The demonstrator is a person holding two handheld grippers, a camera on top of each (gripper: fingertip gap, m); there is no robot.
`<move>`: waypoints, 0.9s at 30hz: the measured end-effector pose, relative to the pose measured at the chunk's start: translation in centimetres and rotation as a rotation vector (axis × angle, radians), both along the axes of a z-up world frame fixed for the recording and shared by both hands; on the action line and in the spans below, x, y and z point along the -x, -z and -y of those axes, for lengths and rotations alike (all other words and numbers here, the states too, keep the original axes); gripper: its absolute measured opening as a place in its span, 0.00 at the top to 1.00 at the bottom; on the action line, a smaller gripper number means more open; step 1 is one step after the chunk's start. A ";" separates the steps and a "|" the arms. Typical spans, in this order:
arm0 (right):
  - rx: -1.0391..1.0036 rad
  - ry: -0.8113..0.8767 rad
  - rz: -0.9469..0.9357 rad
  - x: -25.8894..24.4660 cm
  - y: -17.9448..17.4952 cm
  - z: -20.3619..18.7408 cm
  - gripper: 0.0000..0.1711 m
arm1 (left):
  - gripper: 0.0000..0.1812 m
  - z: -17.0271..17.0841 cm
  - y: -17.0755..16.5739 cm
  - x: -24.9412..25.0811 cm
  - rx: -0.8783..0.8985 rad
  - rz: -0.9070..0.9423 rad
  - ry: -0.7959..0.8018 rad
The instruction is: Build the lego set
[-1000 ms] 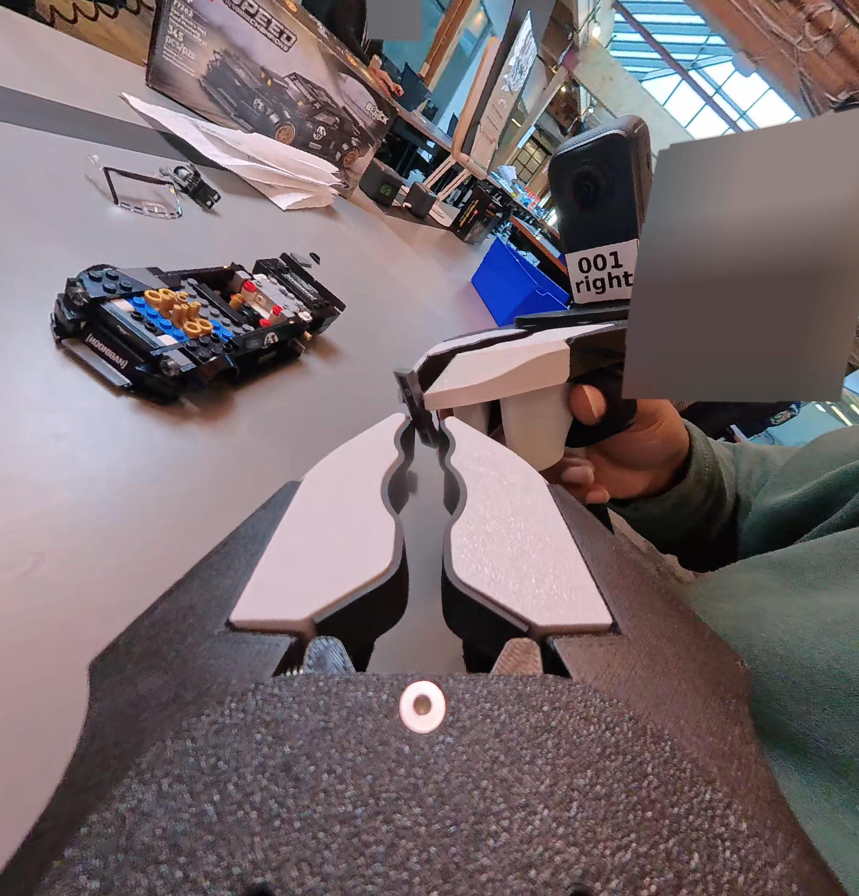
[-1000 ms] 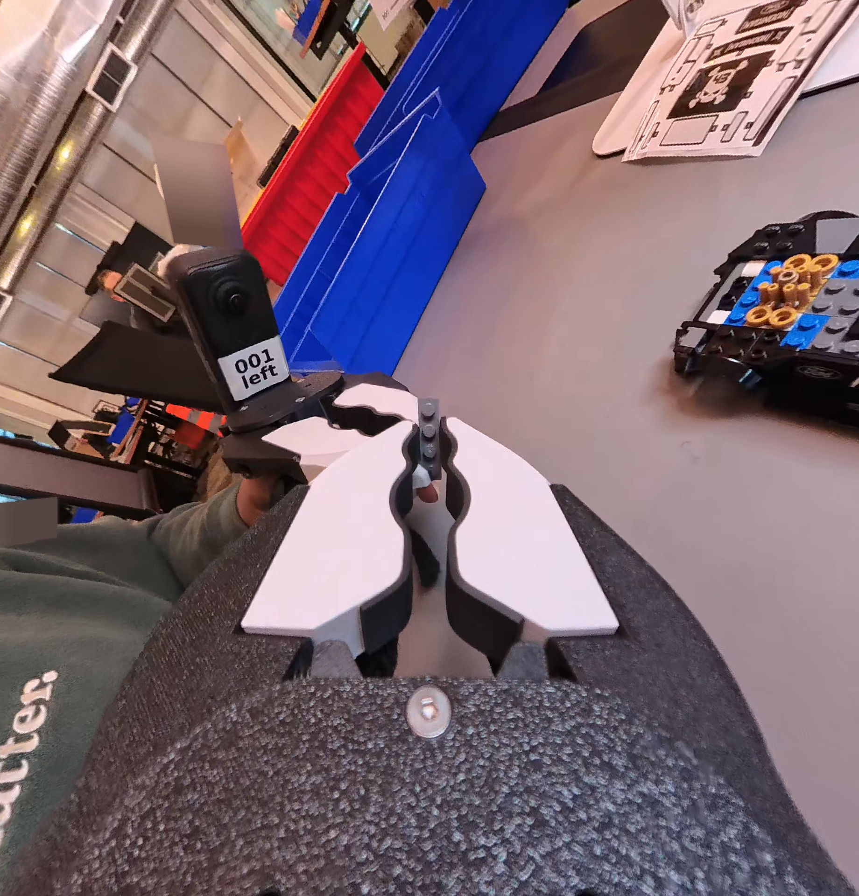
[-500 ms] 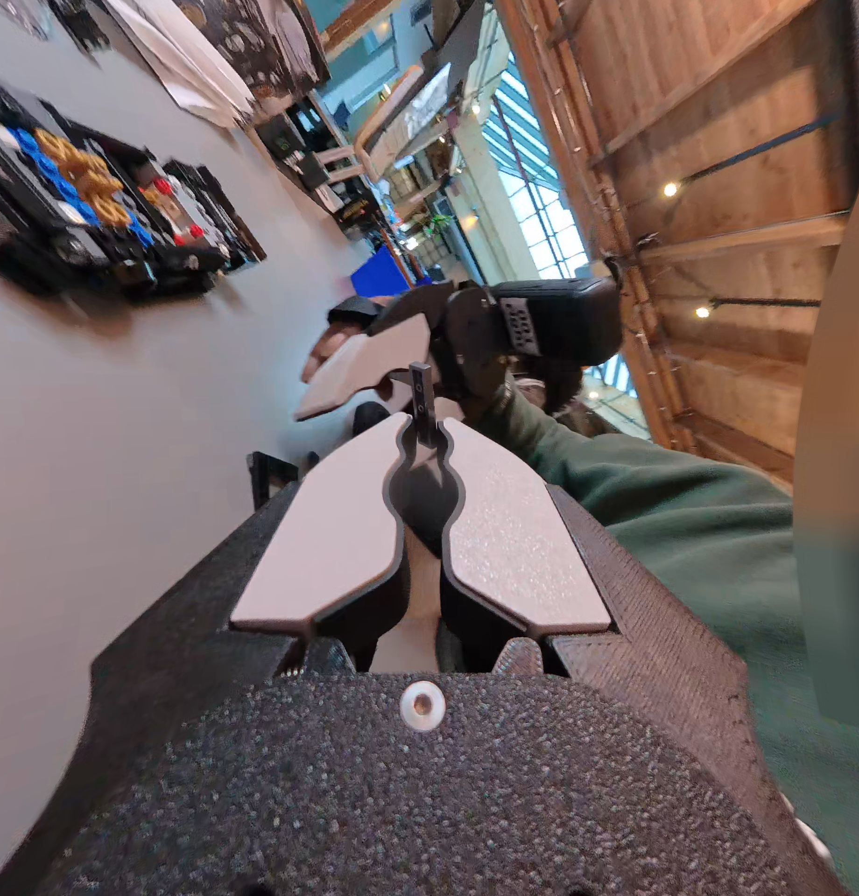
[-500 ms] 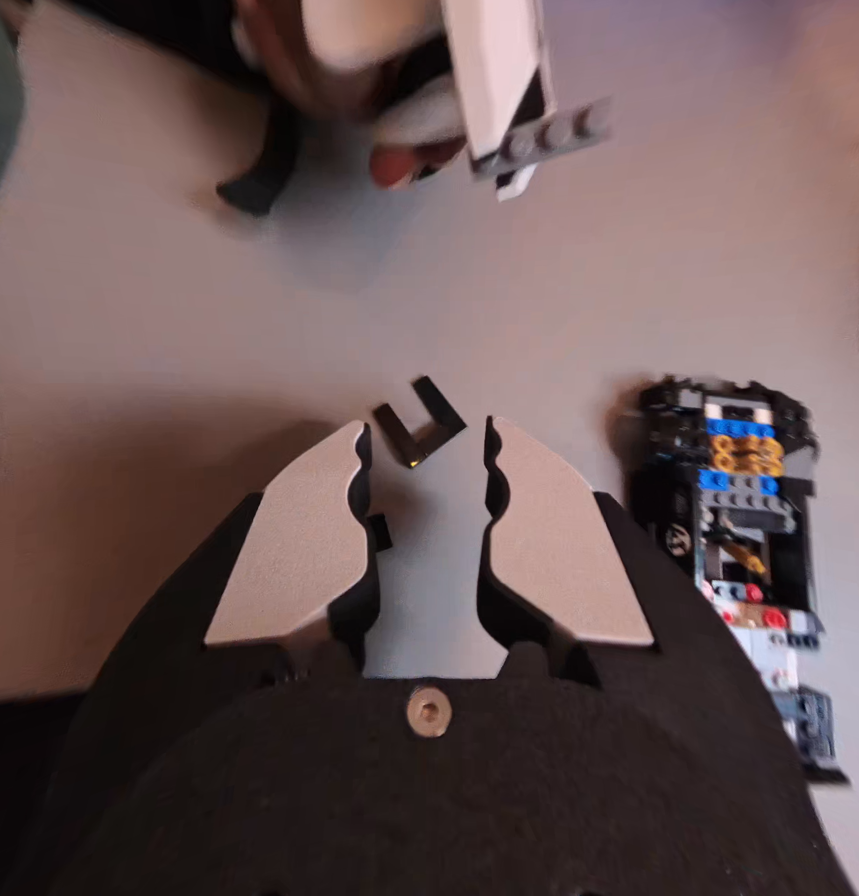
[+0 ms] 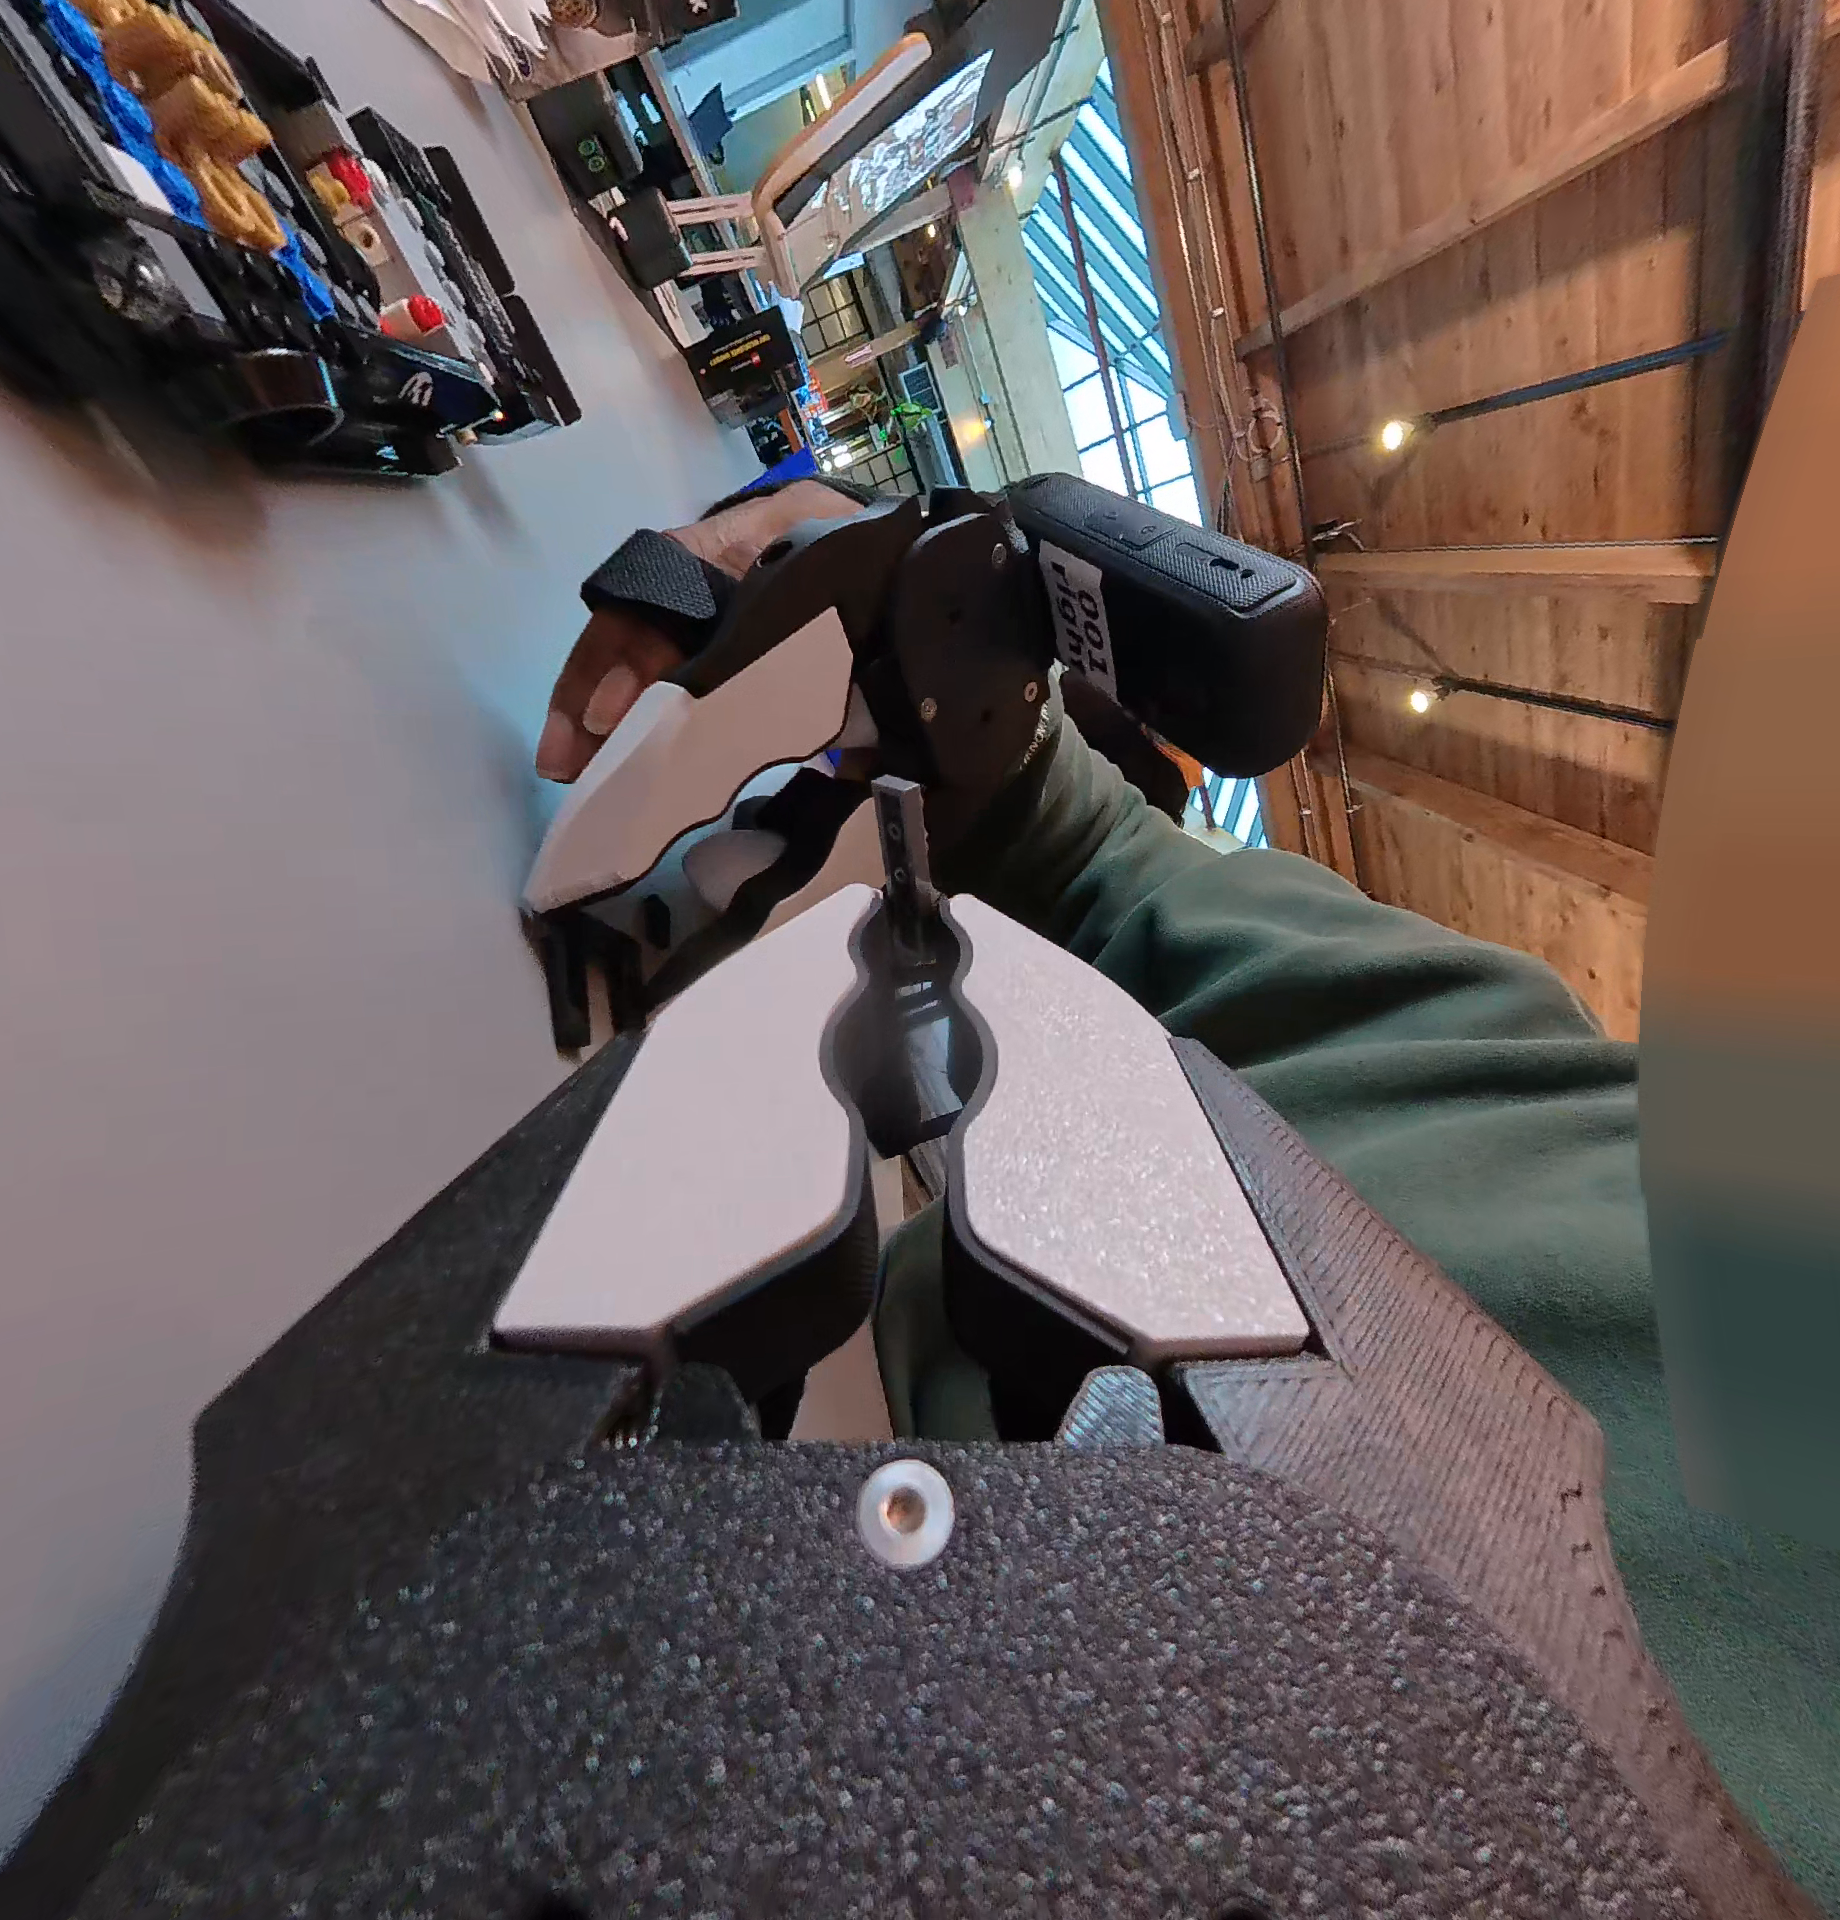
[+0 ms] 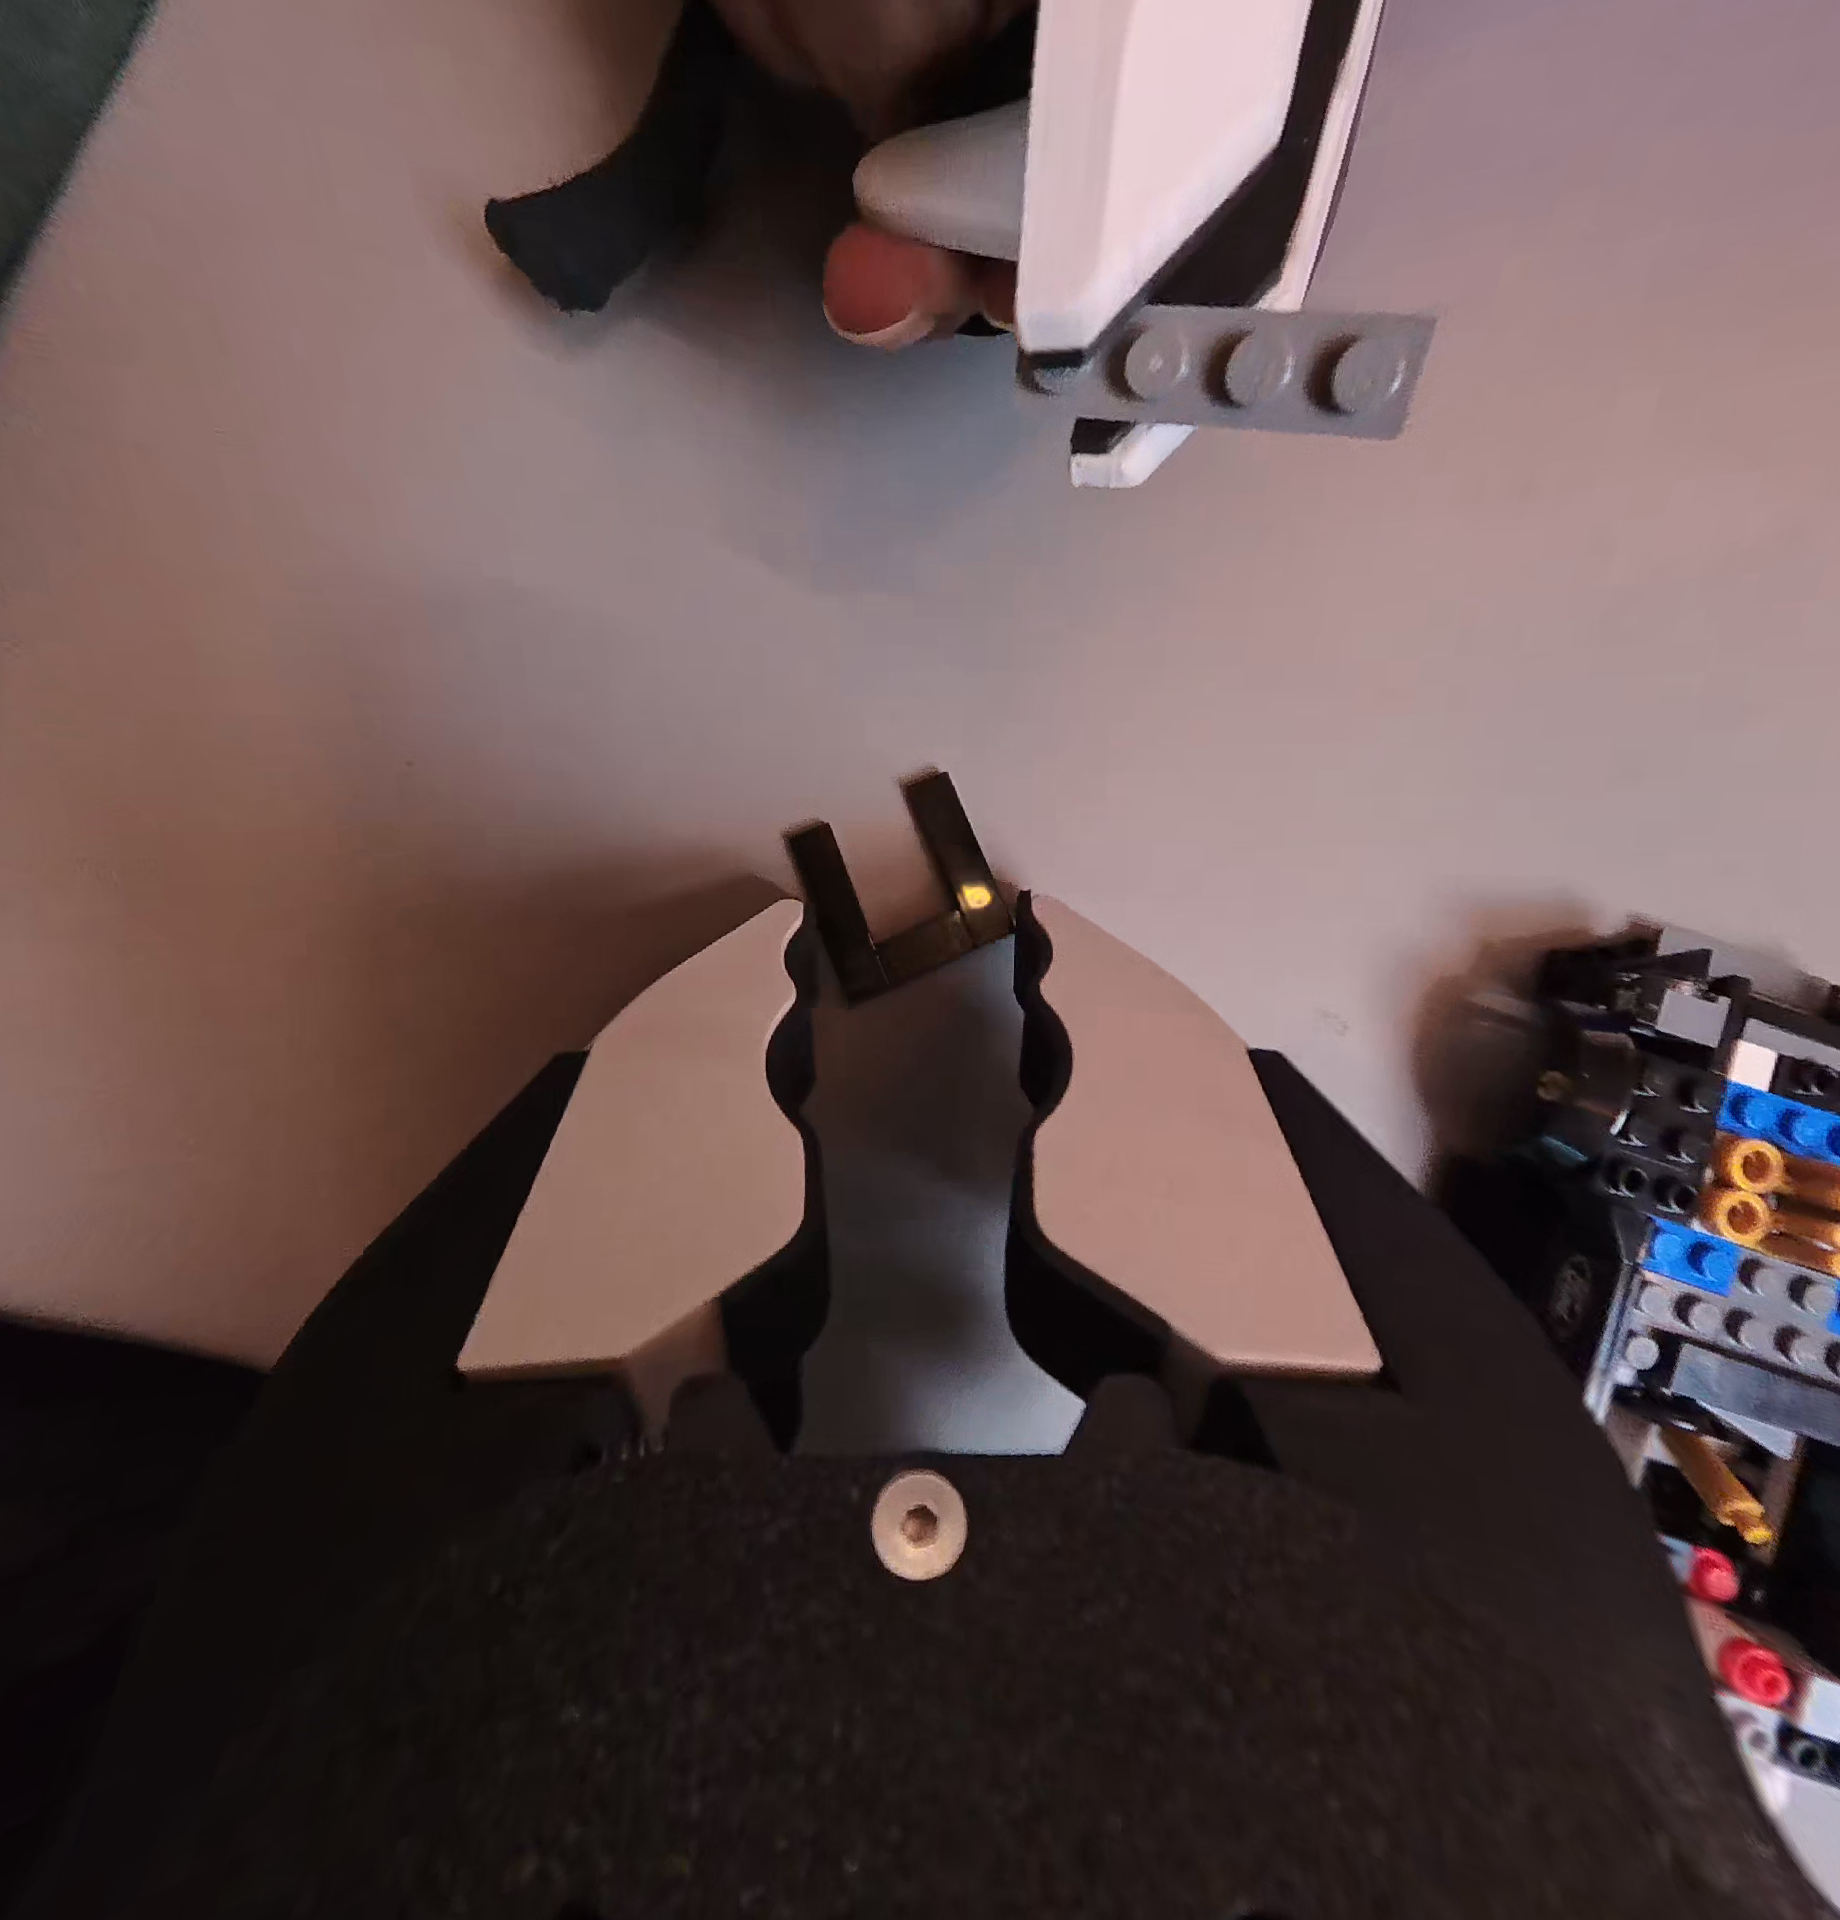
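My left gripper (image 5: 903, 904) is shut on a dark grey studded plate (image 5: 898, 842), held above the table; the plate shows flat in the right wrist view (image 6: 1269, 369), sticking out of the left gripper (image 6: 1087, 410). My right gripper (image 6: 911, 925) is open and points down at the grey table (image 6: 376, 675). A black U-shaped piece (image 6: 895, 920) lies on the table between its fingertips. In the left wrist view the right gripper (image 5: 594, 914) hangs just over that piece (image 5: 583, 987). The part-built black car (image 6: 1726, 1247) lies to the right.
The car also shows at the top left of the left wrist view (image 5: 220, 239). A person's hand (image 5: 604, 675) and green sleeve (image 5: 1363, 1039) hold the right gripper. Boxes (image 5: 750, 358) stand at the table's far end.
The right gripper let go of the grey plate, opened and swung down over the black U-shaped piece, now between its tips. The left gripper kept the plate and tilted.
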State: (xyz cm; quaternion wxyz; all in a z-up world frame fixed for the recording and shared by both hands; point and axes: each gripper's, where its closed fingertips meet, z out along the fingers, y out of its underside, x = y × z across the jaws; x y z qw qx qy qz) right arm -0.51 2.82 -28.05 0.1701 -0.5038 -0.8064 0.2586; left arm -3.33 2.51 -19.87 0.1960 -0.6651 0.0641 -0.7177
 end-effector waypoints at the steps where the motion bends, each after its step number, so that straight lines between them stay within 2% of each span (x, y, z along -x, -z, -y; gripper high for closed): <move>1: 0.008 0.015 -0.001 -0.1 0.0 0.1 0.79 | 0.96 0.0 0.1 0.0 0.003 -0.003 0.000; 6: 0.106 0.258 -0.110 -0.1 -1.3 -0.3 0.79 | 0.96 -0.2 0.5 -0.1 0.025 -0.016 -0.011; 10: 0.191 0.493 -0.350 -0.3 -4.8 -1.4 0.79 | 0.96 -0.3 0.7 -0.2 0.049 -0.006 -0.016; 13: 0.163 0.558 -0.478 -0.6 -6.8 -1.2 0.79 | 0.96 0.0 1.0 -0.8 0.080 0.000 0.011; 19: 0.138 0.592 -0.387 -1.6 -5.4 0.1 0.79 | 0.96 0.8 2.6 -2.0 0.149 -0.076 0.052; 24: 0.137 0.620 -0.291 -2.1 -3.6 0.6 0.79 | 0.95 1.4 3.8 -2.6 0.127 -0.246 0.100; 27: 0.121 0.614 -0.300 -1.7 -3.3 0.5 0.79 | 0.96 1.7 4.1 -2.9 0.127 -0.297 0.134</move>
